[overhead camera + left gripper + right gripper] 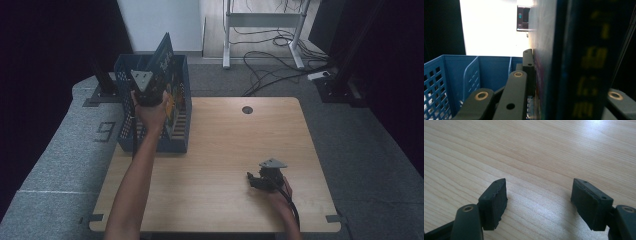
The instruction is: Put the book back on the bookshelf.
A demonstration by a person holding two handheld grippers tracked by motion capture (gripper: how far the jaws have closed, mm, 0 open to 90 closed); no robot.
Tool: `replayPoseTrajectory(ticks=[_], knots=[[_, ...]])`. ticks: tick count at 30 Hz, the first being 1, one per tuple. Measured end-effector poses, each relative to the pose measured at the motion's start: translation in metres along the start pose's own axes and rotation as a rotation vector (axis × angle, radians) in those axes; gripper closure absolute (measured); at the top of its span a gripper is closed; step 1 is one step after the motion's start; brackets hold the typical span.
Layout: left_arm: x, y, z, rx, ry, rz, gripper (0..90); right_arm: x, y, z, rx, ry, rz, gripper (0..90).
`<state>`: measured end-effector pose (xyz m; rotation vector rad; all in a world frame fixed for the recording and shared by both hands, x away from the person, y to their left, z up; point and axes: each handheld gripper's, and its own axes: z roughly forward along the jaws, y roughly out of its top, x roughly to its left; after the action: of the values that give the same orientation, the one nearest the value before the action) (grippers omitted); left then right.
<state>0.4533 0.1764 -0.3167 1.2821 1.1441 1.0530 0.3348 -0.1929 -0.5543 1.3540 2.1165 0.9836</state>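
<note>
The left gripper (148, 95) has its jaws clamped on a dark book (574, 62), held upright over the blue crate (125, 107) at the counter's (225, 150) far left corner. To seat it well, I'd keep it vertical, line it up with a divider slot and lower slowly. The right gripper (539, 202) rests on the counter, jaws apart, empty.
</note>
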Motion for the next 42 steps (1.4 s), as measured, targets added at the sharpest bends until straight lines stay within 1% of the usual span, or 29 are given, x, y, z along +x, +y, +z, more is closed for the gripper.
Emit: replayPoseTrajectory(ticks=[3,8,11,13,17,20,26,29,35,41,42], knots=[[-0.003,-0.002,0.003,-0.003,-0.003,-0.005,82.2,0.0,0.0,0.0,-0.002,-0.003,0.001,28.3],[-0.006,-0.005,0.008,-0.015,-0.005,0.007,82.2,0.0,0.0,0.0,-0.001,-0.003,0.003,28.2],[-0.007,-0.01,0.01,-0.019,-0.001,0.014,82.2,0.0,0.0,0.0,-0.001,-0.002,0.002,28.0],[-0.007,-0.014,0.011,-0.021,0.001,0.006,82.2,0.0,0.0,0.0,-0.001,-0.001,0.002,27.9],[-0.008,-0.014,0.012,-0.038,-0.001,0.009,82.2,0.0,0.0,0.0,-0.001,-0.001,0.001,27.9],[-0.008,-0.013,0.014,-0.03,-0.003,0.004,82.2,0.0,0.0,0.0,-0.002,-0.001,0.001,27.9],[-0.014,-0.022,0.02,-0.011,-0.004,0.026,82.2,0.001,0.0,0.0,-0.001,-0.002,0.002,27.9],[-0.016,-0.029,0.023,0.002,-0.005,0.023,82.2,0.001,0.0,0.0,0.0,-0.003,0.003,27.9],[-0.021,-0.044,0.028,0.036,-0.01,0.038,82.1,0.0,0.0,0.0,-0.001,-0.003,0.002,27.8],[-0.023,-0.063,0.03,0.091,-0.014,0.043,81.4,0.001,-0.001,-0.001,0.0,-0.003,0.001,27.8],[-0.022,-0.065,0.029,0.084,-0.016,0.046,80.9,0.001,-0.001,-0.001,0.0,-0.003,0.001,27.8]])
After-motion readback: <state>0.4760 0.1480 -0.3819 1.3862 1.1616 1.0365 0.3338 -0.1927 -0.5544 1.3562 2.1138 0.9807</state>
